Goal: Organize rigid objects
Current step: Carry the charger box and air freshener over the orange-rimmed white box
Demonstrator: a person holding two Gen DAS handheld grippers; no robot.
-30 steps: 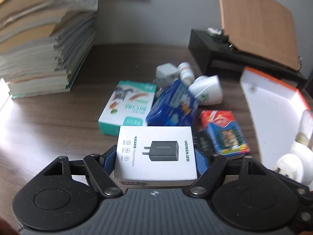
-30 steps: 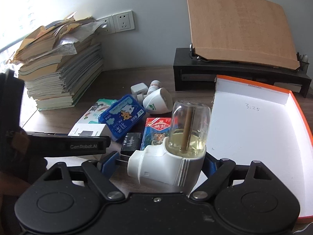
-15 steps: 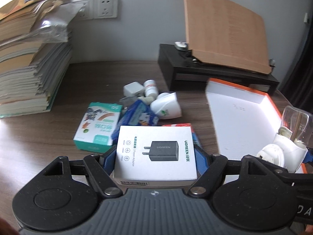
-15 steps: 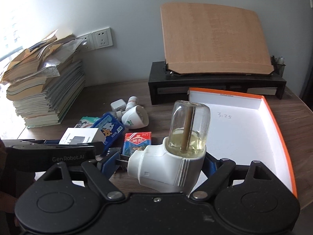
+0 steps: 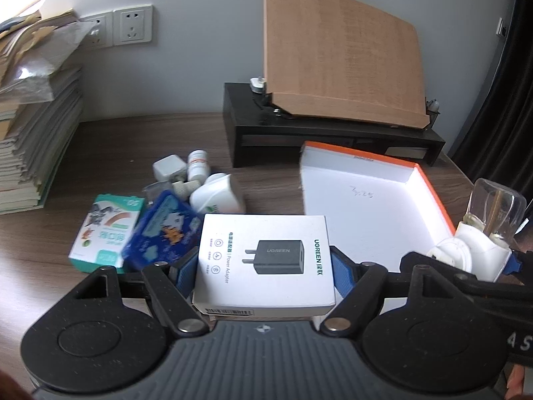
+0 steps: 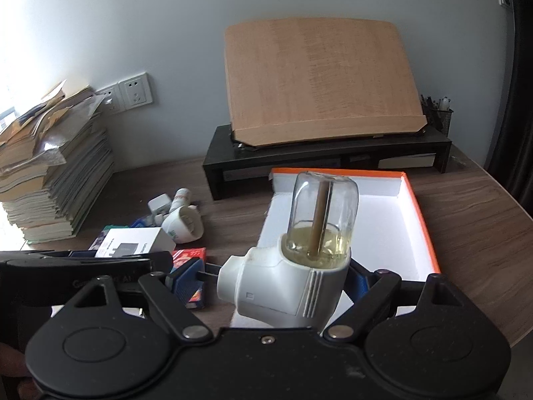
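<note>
My left gripper is shut on a white UGREEN power adapter box, held above the table by the left edge of the white box with an orange rim. My right gripper is shut on a white plug-in vaporizer with a clear liquid bottle, held above that box's near left corner. The vaporizer also shows at the right of the left wrist view. The adapter box shows in the right wrist view.
On the table lie a green-white box, a blue packet, a white cup-shaped item, a small bottle, a white charger and a red card box. A book stack stands left, a black stand with wooden board behind.
Both grippers have risen and moved right with their loads. The orange-rimmed box now lies closer under them, and the pile of small items has fallen back to the left.
</note>
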